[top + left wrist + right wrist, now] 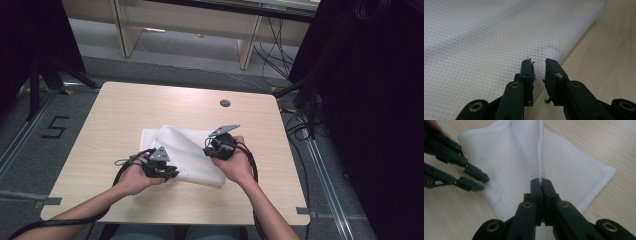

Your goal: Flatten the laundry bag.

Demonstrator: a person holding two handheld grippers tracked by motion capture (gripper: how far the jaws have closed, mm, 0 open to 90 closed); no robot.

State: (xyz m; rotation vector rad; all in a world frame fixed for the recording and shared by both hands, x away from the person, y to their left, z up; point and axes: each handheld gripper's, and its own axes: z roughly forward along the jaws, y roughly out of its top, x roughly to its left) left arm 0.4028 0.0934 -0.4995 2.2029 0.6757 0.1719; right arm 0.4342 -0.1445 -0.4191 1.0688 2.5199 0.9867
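Grey flooring surrounds a pale wooden bench [125, 115], with a light wooden shelf unit and trailing cables at the far side and dark stands at either edge; a person's forearms come in from the near side, one hand on each tool; on the middle of the bench lies a white mesh bag [192, 155], mostly flat, with one side lifted off the wood into a soft ridge; a small dark round fitting [225, 103] sits in the bench top well beyond it; the right claw [541, 181] is closed tight on a seam or hem of the bag, and from that pinch the netting rises in a taut line; the left claw [539, 65] stands just at the bag's near edge with its jaws a little apart, nothing between them, and no pad pressing on the cloth; in the right gripper view that left claw appears at the left side, its tips close against the mesh; the bag looks very light, thin and limp, so it should drape and fold under its own weight rather than hold any shape; the open weave probably gives the pads some bite, yet a single layer may slide or bunch; the firmest places to take hold are likely the stitched seam and the hemmed edges, where the material is doubled, rather than the loose middle.
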